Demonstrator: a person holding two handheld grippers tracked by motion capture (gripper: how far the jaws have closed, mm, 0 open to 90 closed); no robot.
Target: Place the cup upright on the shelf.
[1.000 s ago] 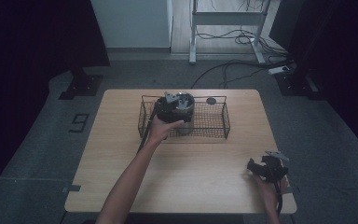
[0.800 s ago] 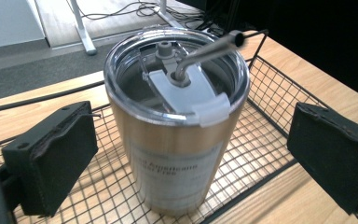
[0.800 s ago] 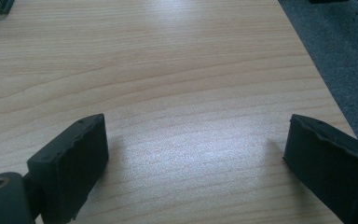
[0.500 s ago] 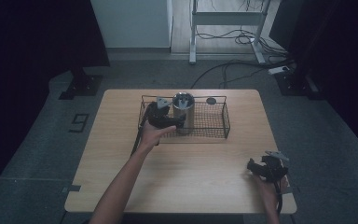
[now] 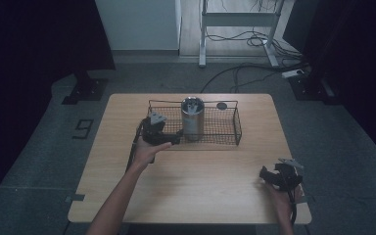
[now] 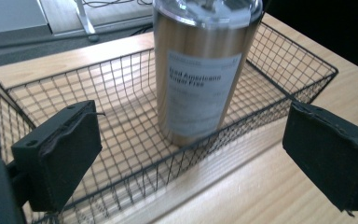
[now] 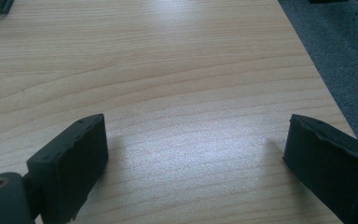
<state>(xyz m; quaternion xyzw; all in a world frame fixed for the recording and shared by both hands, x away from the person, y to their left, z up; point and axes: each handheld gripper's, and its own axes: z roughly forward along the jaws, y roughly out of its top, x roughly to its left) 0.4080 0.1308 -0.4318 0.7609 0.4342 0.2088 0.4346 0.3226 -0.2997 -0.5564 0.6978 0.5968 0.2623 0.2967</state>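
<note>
A steel tumbler (image 5: 193, 117) with a white label stands upright in a black wire basket (image 5: 225, 131) at the back middle of the wooden table (image 5: 191, 171). In the left gripper view the tumbler (image 6: 200, 70) stands free inside the basket (image 6: 279, 60), a little beyond the jaws. My left gripper (image 5: 169, 138) is open at the basket's front left corner, apart from the tumbler. My right gripper (image 5: 269, 175) hovers open near the table's front right corner, with bare wood (image 7: 186, 93) between its jaws.
A small dark round object (image 5: 221, 105) lies on the table behind the basket. The table's right edge and grey floor (image 7: 345, 56) lie close to the right gripper. A white desk frame and cables (image 5: 240, 29) stand beyond the table.
My left gripper let go of the tumbler, which now stands in the basket, and drew back to the left and toward the front. The right gripper stayed put.
</note>
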